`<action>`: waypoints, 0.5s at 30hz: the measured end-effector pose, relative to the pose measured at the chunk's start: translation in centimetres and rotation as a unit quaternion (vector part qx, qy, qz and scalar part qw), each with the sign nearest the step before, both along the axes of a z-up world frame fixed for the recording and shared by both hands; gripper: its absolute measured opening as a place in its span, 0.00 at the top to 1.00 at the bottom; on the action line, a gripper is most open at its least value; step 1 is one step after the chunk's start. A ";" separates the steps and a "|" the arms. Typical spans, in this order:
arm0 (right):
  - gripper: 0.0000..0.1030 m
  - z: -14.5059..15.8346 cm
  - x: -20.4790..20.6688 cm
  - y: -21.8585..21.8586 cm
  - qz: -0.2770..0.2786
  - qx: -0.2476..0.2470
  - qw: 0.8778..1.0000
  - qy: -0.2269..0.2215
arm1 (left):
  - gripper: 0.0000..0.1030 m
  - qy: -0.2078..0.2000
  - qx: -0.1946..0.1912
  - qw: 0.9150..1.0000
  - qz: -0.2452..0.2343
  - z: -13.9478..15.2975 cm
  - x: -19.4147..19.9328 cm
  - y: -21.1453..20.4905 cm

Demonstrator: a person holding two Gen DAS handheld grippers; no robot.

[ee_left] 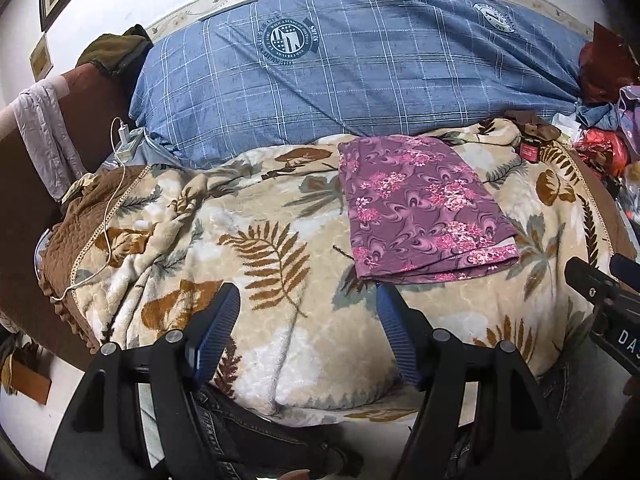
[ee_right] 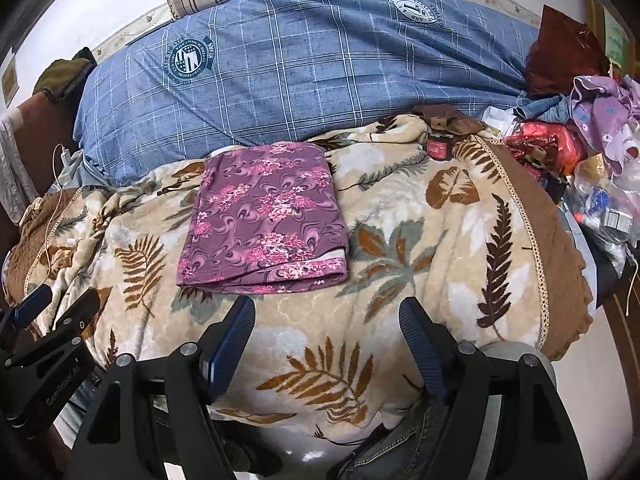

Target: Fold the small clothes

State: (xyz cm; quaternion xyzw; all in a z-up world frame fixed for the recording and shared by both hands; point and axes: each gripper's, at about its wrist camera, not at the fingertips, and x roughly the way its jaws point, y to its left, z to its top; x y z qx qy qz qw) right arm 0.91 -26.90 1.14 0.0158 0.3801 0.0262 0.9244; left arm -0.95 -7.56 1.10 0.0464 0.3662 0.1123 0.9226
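Purple floral cloth (ee_left: 424, 208) lay folded on leaf blanket (ee_left: 280, 216); our left tongs (ee_left: 308, 308) & right tongs (ee_right: 326, 320) gaped wide, empty.

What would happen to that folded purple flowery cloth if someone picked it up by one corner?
The purple floral cloth would probably flop and come unfolded: its layers lie loose, with edges showing at the near side. It looks thin and likely light, lying flat on the plush leaf-patterned blanket. Pushed, it may bunch up rather than slide on that fuzzy surface.
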 end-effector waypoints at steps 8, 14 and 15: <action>0.26 0.0 -0.1 0.5 0.003 -0.007 1.000 0.000 | 0.27 -0.005 -0.015 1.000 -0.008 0.3 0.0 0.4; 0.26 0.1 0.1 0.7 0.006 -0.008 1.000 0.001 | 0.27 -0.009 -0.005 1.000 -0.007 0.3 0.1 0.4; 0.26 0.1 0.1 0.7 0.007 -0.009 1.000 0.001 | 0.27 -0.009 -0.004 1.000 -0.008 0.4 0.1 0.3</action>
